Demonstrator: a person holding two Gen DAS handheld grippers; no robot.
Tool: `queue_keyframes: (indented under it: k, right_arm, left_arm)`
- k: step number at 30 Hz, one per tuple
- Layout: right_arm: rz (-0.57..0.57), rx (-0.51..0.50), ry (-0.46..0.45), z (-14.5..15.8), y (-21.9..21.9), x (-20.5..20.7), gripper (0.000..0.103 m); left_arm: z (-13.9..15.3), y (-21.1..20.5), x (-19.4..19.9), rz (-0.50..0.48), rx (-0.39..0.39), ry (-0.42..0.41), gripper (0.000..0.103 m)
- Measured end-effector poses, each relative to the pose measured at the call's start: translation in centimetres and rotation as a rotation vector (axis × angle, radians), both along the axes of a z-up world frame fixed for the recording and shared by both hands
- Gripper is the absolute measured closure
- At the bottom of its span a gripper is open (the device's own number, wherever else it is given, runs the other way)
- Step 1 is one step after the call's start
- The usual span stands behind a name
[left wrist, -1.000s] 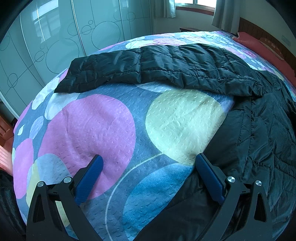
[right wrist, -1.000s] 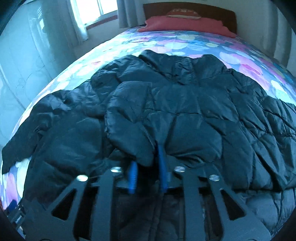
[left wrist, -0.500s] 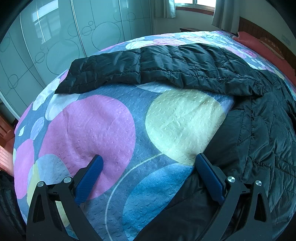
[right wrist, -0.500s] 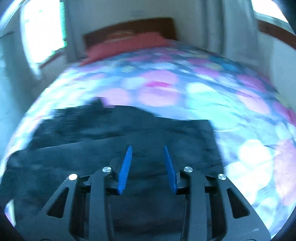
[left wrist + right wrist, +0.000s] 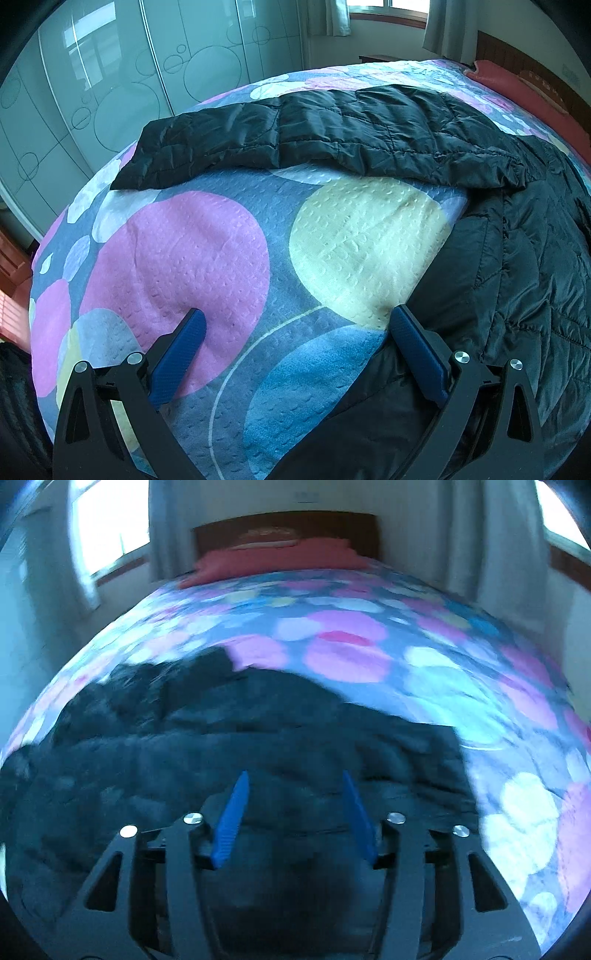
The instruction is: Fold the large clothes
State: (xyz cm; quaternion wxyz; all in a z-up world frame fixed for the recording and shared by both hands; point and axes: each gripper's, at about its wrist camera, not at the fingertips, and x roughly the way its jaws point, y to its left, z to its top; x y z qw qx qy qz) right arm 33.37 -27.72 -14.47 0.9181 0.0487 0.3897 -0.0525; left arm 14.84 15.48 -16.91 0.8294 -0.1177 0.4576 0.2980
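A black quilted puffer jacket [image 5: 535, 258] lies spread on the bed, one long sleeve [image 5: 314, 133] stretched out to the left across the bedspread. My left gripper [image 5: 293, 321] hovers wide open over the bedspread beside the jacket's hem, its right fingertip at the hem's edge, nothing between the pads. In the blurred right wrist view the jacket [image 5: 221, 746] fills the lower half. My right gripper [image 5: 295, 782] is above it, jaws opening, with no fabric pinched between the blue pads.
The bed carries a bedspread [image 5: 192, 258] printed with big pink, cream and blue circles. A red pillow [image 5: 273, 557] and wooden headboard [image 5: 284, 526] stand at the far end. Frosted sliding wardrobe doors [image 5: 122, 85] line the left side; curtained windows [image 5: 107, 531] are behind.
My right gripper let go of the jacket fold it pinched, swung right across the jacket and opened its jaws wider. My left gripper and the sleeve stayed where they were.
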Motion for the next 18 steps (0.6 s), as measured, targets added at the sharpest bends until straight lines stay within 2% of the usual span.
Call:
queue_keyframes:
  k: [2, 3, 8, 12, 14, 16, 18]
  right_arm:
    - [0.032, -0.024, 0.102, -3.0, 1.6, 1.3, 0.049]
    - [0.035, -0.05, 0.113, -3.9, 2.0, 1.7, 0.049]
    - [0.0, 0.029, 0.057, -0.9, 0.4, -0.5, 0.049]
    - [-0.066, -0.011, -0.017, 0.7, -1.8, -4.1, 0.049]
    - [-0.106, -0.049, -0.005, -0.2, -2.5, -5.0, 0.049]
    - [-0.122, -0.037, 0.07, -2.9, -3.6, -4.4, 0.049]
    - [-0.12, -0.044, 0.065, -3.4, -3.5, -4.6, 0.049]
  left_arm:
    - [0.0, -0.1, 0.0, 0.0, 0.0, -0.001, 0.004]
    - [0.0, -0.1, 0.0, 0.0, -0.001, -0.001, 0.004]
    - [0.0, -0.1, 0.0, 0.0, -0.002, -0.004, 0.004]
    - [-0.1, 0.0, -0.1, -0.001, -0.001, -0.005, 0.004]
    - [-0.1, -0.1, -0.1, -0.001, 0.0, -0.005, 0.004]
    - [-0.1, -0.1, -0.1, -0.001, 0.0, -0.006, 0.004]
    - [0.0, -0.1, -0.1, -0.001, 0.0, -0.005, 0.004]
